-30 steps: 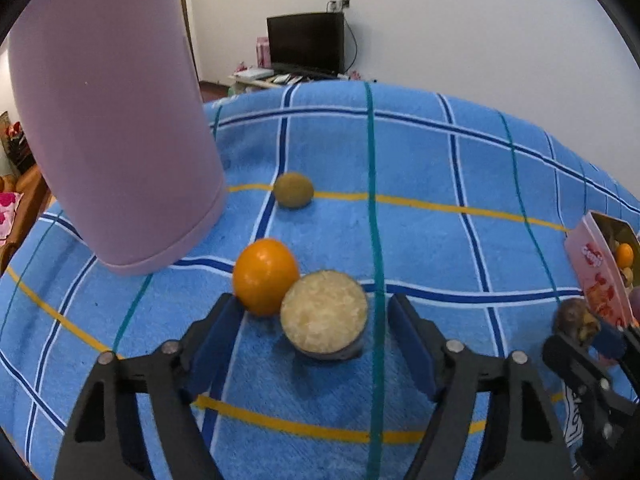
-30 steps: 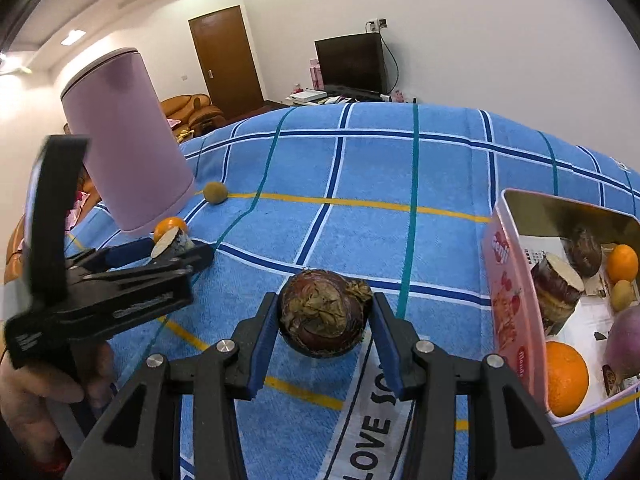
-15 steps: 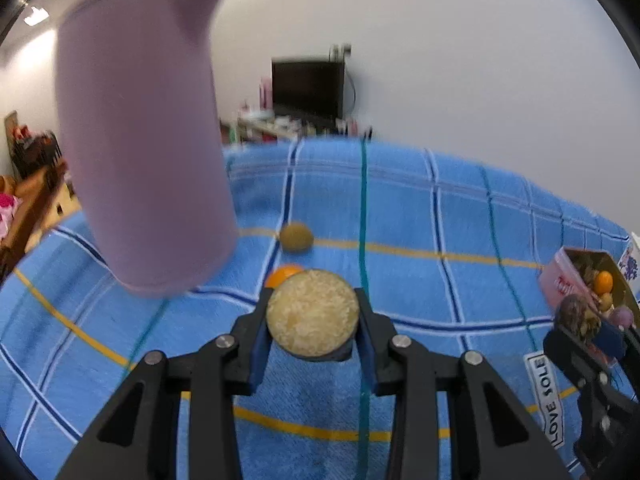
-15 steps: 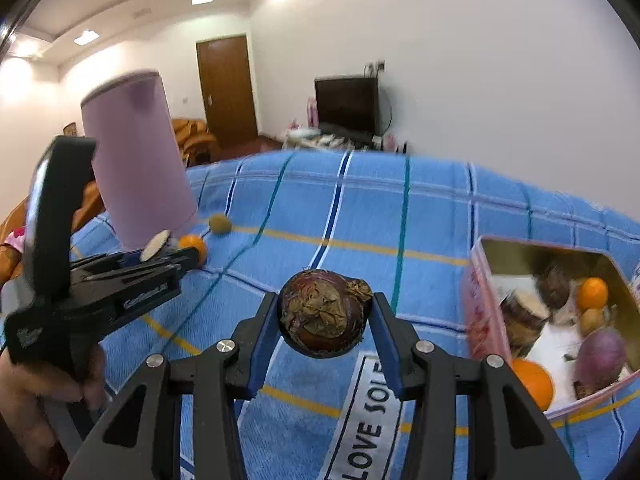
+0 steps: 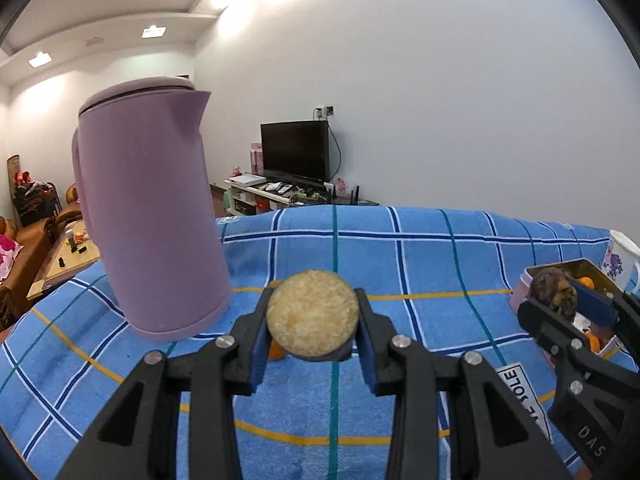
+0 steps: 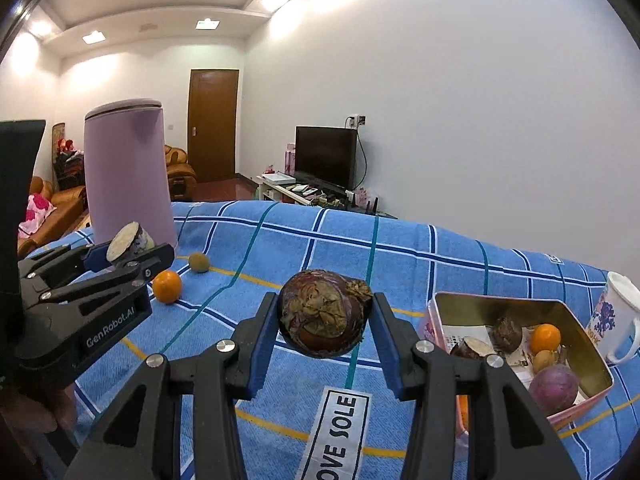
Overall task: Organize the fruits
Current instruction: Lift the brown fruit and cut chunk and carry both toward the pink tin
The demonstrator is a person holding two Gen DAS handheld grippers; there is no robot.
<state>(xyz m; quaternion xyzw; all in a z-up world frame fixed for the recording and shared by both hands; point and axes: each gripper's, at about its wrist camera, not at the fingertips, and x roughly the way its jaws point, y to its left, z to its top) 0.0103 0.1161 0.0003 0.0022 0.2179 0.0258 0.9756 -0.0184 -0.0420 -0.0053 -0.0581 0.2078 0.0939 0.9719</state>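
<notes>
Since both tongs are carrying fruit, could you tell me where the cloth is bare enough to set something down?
Bare cloth lies between the orange and the pink tin, around the label. It is crowded inside the tin and by the purple kettle, where the small brown fruit sits.

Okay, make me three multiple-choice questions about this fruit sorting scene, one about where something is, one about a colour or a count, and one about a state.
1. Where is the pink tin?
A. right of the right gripper
B. behind the kettle
C. on the floor

2. What colour is the kettle?
A. green
B. lilac
C. black

3. What is the left gripper doing?
A. open over the cloth
B. shut on nothing
C. shut on the cut fruit piece

Answers:
1 A, the tin sits on the blue cloth to its right.
2 B, its body is pale purple.
3 C, both pads press its sides.
</notes>
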